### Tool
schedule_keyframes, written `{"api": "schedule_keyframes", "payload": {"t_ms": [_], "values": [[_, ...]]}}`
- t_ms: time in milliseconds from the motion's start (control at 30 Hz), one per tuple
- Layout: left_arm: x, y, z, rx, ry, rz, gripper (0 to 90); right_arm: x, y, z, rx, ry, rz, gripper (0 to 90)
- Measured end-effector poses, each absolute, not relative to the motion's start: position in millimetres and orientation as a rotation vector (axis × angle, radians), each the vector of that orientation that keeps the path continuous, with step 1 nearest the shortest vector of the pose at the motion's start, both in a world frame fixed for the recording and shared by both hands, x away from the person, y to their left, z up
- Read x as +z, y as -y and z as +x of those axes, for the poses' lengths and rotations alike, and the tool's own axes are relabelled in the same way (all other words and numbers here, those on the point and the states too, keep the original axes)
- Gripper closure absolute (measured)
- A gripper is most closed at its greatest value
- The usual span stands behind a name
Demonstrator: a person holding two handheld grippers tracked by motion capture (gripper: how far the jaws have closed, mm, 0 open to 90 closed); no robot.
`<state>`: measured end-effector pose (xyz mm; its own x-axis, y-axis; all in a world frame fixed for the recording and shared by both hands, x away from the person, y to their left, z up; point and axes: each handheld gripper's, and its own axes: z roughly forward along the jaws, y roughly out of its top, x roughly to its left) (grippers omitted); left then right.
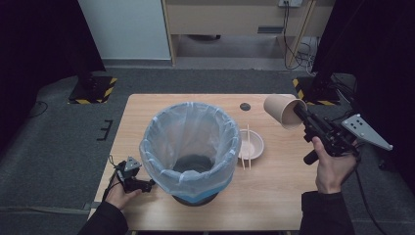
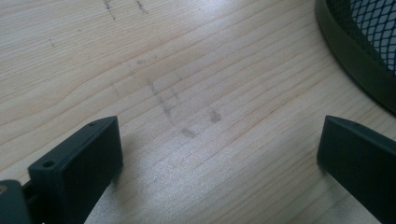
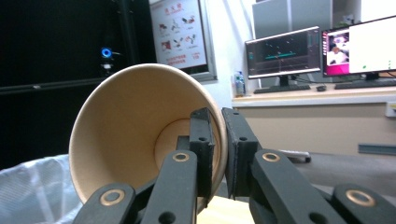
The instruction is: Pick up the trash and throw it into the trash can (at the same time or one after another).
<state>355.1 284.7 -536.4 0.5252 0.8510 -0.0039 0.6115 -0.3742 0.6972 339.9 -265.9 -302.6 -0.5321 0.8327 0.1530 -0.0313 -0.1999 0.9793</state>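
At the near left of the desk (image 1: 274, 196), the left claw (image 1: 147, 185) rests low on the wood just beside the base of the one bin (image 1: 188, 147). In the left gripper view its two jaws stand wide apart over bare wood grain, holding nothing, with the bin's dark mesh wall at the upper right. The bin is lined with one pale blue plastic bag (image 1: 161, 142) folded over its rim and stands near the middle of the desk.

Just right of the bin sits one shallow white bowl (image 1: 257, 144) with two chopsticks (image 1: 248, 147) laid across it, pointing near to far. One small dark round mark (image 1: 245, 106) lies at the far edge of the desk.

Farther right, the right claw (image 1: 299, 111) is raised above the desk. It is clamped on the rim of one brown paper cup (image 1: 279, 110), one jaw inside and one outside. The cup is tipped on its side, its mouth facing the claw.
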Motion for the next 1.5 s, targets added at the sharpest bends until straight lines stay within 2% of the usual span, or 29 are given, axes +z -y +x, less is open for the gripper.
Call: {"api": "schedule_keyframes", "payload": {"t_ms": [833, 1500], "values": [[-536, -285, 355, 0.476, -1.182, 2.116, 0.0, -268, 207, 324, 1.955, -1.535, 0.724, 83.7], [-536, -285, 355, 0.475, -1.182, 2.116, 0.0, -275, 145, 335, 1.982, -1.708, 0.678, 83.6]]}}
